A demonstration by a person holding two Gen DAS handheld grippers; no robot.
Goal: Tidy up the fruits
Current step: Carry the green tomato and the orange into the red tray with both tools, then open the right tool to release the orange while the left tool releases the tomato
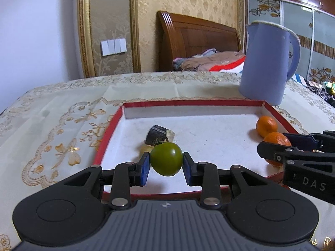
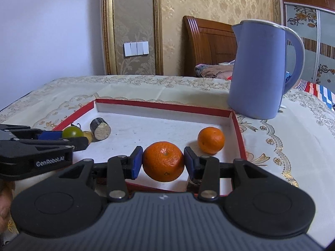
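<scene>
Green and smooth, the small round fruit (image 1: 166,159) sits clamped between the blue pads of the left gripper (image 1: 166,165), held above the near-left part of the red-rimmed tray (image 1: 108,133). The right gripper (image 2: 163,162) grips a dimpled orange tangerine (image 2: 163,161) by its sides, over the tray's near edge. A second tangerine (image 2: 211,140) rests on the white tray floor by the right wall. Near the left wall lie a short dark-skinned stub with a pale cut face (image 2: 100,128) and a small yellowish piece (image 2: 89,136) just beside it.

Both held fruits look light. The green one has a glossy, taut skin that could slip, so it is best pinched across its widest part, as it is now. The tangerine's peel is soft and loose; hard squeezing would probably dent it, though its pebbled surface gives good purchase.

A matte blue plastic jug (image 2: 259,71) stands on the embroidered cream tablecloth (image 1: 62,108) beyond the tray's far right corner.
</scene>
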